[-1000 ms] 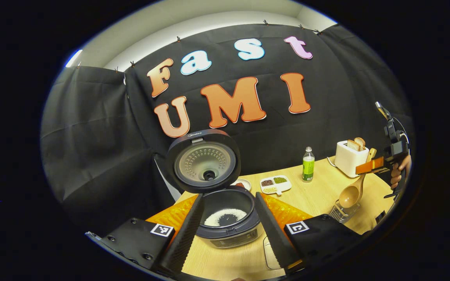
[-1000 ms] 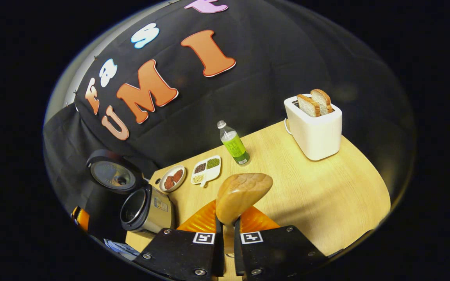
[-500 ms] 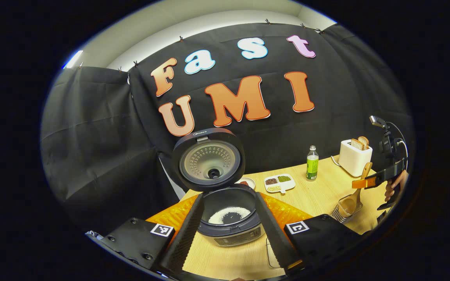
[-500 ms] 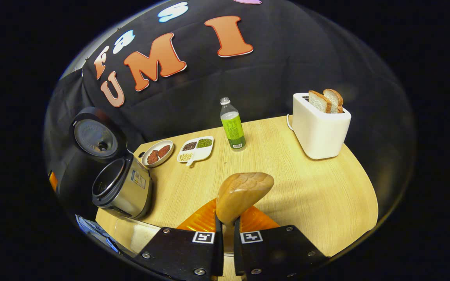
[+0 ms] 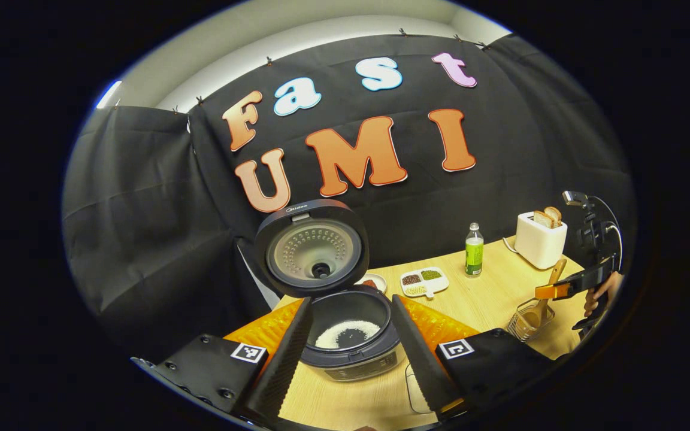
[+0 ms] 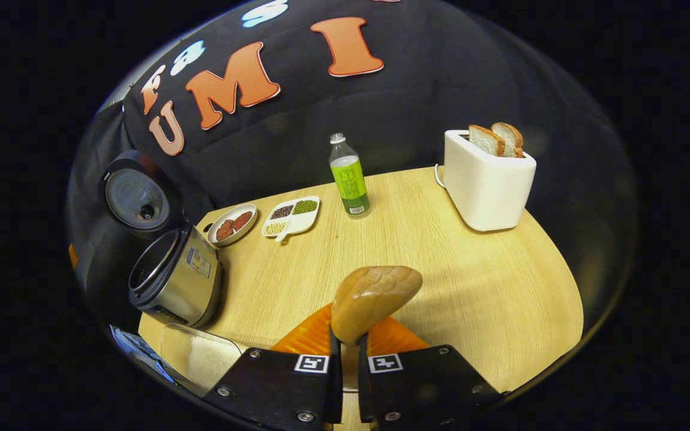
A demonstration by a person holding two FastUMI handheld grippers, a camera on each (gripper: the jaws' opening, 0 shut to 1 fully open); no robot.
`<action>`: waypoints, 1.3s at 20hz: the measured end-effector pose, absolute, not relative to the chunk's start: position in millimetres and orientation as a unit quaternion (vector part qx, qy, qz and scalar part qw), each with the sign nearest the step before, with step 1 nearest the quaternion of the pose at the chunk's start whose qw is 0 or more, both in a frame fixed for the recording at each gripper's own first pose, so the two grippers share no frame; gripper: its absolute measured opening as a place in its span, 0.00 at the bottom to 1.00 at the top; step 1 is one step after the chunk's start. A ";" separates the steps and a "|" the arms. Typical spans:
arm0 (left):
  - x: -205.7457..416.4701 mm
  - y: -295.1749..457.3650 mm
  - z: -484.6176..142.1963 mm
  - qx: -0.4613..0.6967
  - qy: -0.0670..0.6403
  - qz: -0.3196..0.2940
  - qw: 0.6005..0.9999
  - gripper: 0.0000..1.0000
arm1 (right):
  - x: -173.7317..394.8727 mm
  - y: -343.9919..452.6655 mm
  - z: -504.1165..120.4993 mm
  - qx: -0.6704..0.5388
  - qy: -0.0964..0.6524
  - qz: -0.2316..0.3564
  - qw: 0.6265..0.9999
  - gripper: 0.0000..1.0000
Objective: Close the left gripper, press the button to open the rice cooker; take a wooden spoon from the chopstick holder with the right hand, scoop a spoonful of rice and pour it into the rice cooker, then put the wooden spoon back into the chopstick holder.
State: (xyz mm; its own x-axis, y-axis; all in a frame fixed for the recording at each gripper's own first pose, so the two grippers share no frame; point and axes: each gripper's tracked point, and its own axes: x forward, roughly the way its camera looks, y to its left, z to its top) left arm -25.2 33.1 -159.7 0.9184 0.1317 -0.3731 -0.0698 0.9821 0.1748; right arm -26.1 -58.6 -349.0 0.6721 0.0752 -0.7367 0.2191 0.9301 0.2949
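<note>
A: Where's the wooden spoon (image 6: 375, 299)?
B: Lower centre of the right gripper view, its handle pinched between both fingers of the right gripper (image 6: 345, 353), which are closed tight on it. In the left gripper view, at the right edge, the spoon's bowl sits down inside the wire chopstick holder (image 5: 527, 320).

A: And the rice cooker (image 5: 348, 335)?
B: Lower centre of the left gripper view, lid raised upright, white rice in a ring at the bottom of the pot. The left gripper (image 5: 348, 347) has its fingers spread wide apart, framing the cooker, touching nothing.

A: Anything nearby?
B: A clear container of rice (image 6: 198, 356) at the lower left of the right gripper view, just beside the cooker. Farther back on the wooden table (image 6: 471, 287): a round dish (image 6: 232, 224), a divided tray (image 6: 291, 216), a green bottle (image 6: 349, 176), and a white toaster (image 6: 489, 179) with two slices of bread.
</note>
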 end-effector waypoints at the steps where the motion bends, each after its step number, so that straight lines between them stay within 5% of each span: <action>1: -24.3 31.8 -160.3 0.079 0.194 0.050 0.976 0.81 | -24.8 -58.5 -348.7 0.184 0.403 -0.042 0.896 0.10; 8: -15.7 39.9 -156.9 0.072 0.186 0.054 0.978 0.81 | -29.1 -59.7 -351.9 0.217 0.429 -0.049 0.876 0.17; 10: -11.1 45.4 -153.7 0.068 0.180 0.058 0.980 0.89 | -30.0 -63.2 -349.5 0.218 0.432 -0.053 0.873 0.22; 13: -1.4 53.9 -145.7 0.060 0.167 0.065 0.982 0.89 | -29.5 -72.6 -341.6 0.205 0.429 -0.065 0.877 0.42; 16: 12.2 67.7 -134.0 0.059 0.152 0.075 0.984 0.84 | -24.5 -81.5 -323.4 0.188 0.411 -0.077 0.889 0.48; 17: 17.8 72.7 -129.6 0.058 0.147 0.080 0.984 0.83 | -21.3 -84.6 -316.7 0.179 0.404 -0.081 0.893 0.66; 18: 23.2 79.1 -125.4 0.056 0.143 0.086 0.984 0.89 | -18.0 -87.7 -306.8 0.173 0.394 -0.083 0.899 0.70; 19: 24.7 87.4 -125.4 0.051 0.141 0.092 0.984 0.81 | -13.5 -89.9 -295.8 0.166 0.383 -0.084 0.905 0.76; 22: 44.4 110.0 -121.7 0.033 0.144 0.117 0.982 0.81 | -3.4 -92.8 -262.8 0.149 0.351 -0.082 0.921 0.83; 23: 53.3 119.1 -119.9 0.024 0.143 0.126 0.981 0.89 | 1.3 -92.7 -250.2 0.142 0.341 -0.080 0.926 0.85; 26: 80.1 143.9 -120.1 -0.017 0.154 0.145 0.977 0.83 | 13.5 -89.0 -217.2 0.121 0.308 -0.074 0.941 0.89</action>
State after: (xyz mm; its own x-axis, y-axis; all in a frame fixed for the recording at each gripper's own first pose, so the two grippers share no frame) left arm 80.1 143.9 -120.1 0.9107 0.2784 -0.3053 -0.2886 0.9574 0.0121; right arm 13.5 -89.0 -217.2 0.7991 -0.0642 -0.5978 0.2134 0.9598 0.1822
